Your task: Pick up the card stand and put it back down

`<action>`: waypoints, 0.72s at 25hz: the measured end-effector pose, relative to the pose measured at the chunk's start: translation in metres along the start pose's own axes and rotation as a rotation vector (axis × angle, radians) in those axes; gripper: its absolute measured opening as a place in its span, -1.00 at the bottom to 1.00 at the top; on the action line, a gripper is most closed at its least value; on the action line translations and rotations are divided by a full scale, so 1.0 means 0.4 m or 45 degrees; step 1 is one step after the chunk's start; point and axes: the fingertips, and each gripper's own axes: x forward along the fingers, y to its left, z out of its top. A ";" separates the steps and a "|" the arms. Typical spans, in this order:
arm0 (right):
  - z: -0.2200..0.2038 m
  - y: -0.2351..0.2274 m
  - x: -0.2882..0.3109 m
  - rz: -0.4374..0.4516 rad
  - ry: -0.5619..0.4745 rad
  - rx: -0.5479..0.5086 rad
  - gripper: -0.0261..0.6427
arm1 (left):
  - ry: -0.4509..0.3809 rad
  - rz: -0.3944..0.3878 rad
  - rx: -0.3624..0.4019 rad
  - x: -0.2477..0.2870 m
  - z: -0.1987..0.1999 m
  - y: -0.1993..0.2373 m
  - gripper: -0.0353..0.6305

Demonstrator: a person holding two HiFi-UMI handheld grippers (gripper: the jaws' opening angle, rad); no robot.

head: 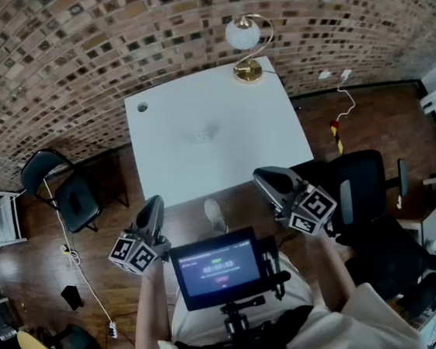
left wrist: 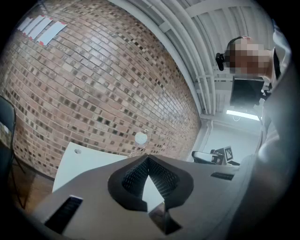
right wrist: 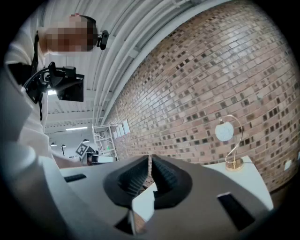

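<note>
The card stand [head: 203,136] is a small clear piece near the middle of the white table [head: 170,167]. It is too faint to make out in detail, and neither gripper view shows it. My left gripper [head: 155,206] hovers short of the table's near edge, left of centre, with its jaws closed tip to tip [left wrist: 148,159] and nothing between them. My right gripper [head: 264,175] hangs over the near right corner, also shut and empty [right wrist: 150,158]. Both point towards the brick wall, well short of the stand.
A gold lamp with a white globe [head: 246,45] stands at the table's far right corner. A cable hole [head: 142,106] is at the far left corner. A black chair [head: 67,191] sits left of the table, an office chair [head: 360,185] right. A small screen [head: 217,270] is mounted at my chest.
</note>
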 end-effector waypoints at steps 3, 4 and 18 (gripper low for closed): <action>0.036 -0.025 0.041 -0.013 0.005 -0.025 -0.83 | 0.013 -0.009 0.006 0.032 0.030 0.037 -0.89; 0.047 -0.032 0.055 -0.017 0.003 -0.030 -0.83 | 0.019 -0.012 0.009 0.043 0.039 0.050 -0.89; 0.046 -0.156 0.184 -0.107 0.083 0.004 -0.83 | 0.099 -0.126 -0.005 0.237 0.069 0.188 -0.89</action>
